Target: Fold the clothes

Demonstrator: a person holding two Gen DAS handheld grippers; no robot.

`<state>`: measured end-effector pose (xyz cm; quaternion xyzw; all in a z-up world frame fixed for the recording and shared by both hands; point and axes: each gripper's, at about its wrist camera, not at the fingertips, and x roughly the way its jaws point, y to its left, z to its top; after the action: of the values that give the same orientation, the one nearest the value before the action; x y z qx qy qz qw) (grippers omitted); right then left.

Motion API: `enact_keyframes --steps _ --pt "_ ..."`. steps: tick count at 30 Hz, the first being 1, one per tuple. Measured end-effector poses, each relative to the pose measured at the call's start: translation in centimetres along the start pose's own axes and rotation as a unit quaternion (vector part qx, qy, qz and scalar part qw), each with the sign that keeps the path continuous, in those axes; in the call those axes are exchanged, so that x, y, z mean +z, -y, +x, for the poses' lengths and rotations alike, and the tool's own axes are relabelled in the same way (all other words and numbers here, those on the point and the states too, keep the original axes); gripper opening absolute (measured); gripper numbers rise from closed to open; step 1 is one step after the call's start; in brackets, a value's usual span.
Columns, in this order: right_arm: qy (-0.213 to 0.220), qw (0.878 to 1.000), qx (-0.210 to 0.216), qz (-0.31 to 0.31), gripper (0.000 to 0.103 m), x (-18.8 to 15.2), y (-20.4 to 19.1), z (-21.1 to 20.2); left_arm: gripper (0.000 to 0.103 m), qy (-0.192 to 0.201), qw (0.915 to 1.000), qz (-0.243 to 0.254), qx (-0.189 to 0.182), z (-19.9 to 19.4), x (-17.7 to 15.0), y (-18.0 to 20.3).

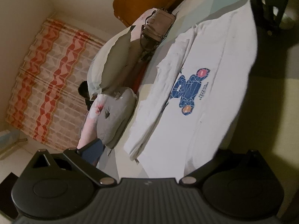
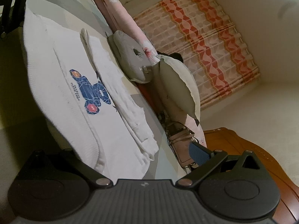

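- The white sweater [image 1: 205,85] lies spread on the bed [image 1: 229,1], print side up, with one sleeve already turned in across the body along the side toward the pillows [image 1: 110,59].
- From my left gripper [image 1: 149,149] I see only one blue-padded finger [image 1: 91,153], off to the side over the bed; the other is lost behind the near edge of the cloth. The arms look spread wide, so I judge it open and holding nothing.
- My right gripper [image 2: 145,149] shows the same: one blue finger [image 2: 199,154] above the handbag [image 2: 179,136], arms splayed, empty.
- I expect the knit to be soft, thick and limp, light to lift but quick to sag and bunch.
- I would pinch the ribbed hem [image 2: 93,147] and the shoulder edge, through both layers, where the cloth is firmest.
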<state>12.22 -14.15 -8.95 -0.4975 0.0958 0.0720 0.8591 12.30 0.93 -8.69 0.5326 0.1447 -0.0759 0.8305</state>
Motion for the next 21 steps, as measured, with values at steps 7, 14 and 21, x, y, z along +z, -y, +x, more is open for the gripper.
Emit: enact_keyframes --steps 7,14,21 --pt "-0.005 1.0 0.021 0.007 0.103 0.9 1.7 3.2 0.103 0.0 0.9998 -0.014 -0.016 3.3 0.7 -2.2" --pt "-0.003 1.0 0.016 0.011 0.103 1.7 2.8 7.3 0.103 0.003 0.9999 -0.008 -0.007 7.2 1.3 -3.6" --pt "0.007 1.0 0.004 0.004 0.103 2.6 3.7 11.6 0.103 0.008 1.0 -0.001 0.005 11.4 1.9 -5.1"
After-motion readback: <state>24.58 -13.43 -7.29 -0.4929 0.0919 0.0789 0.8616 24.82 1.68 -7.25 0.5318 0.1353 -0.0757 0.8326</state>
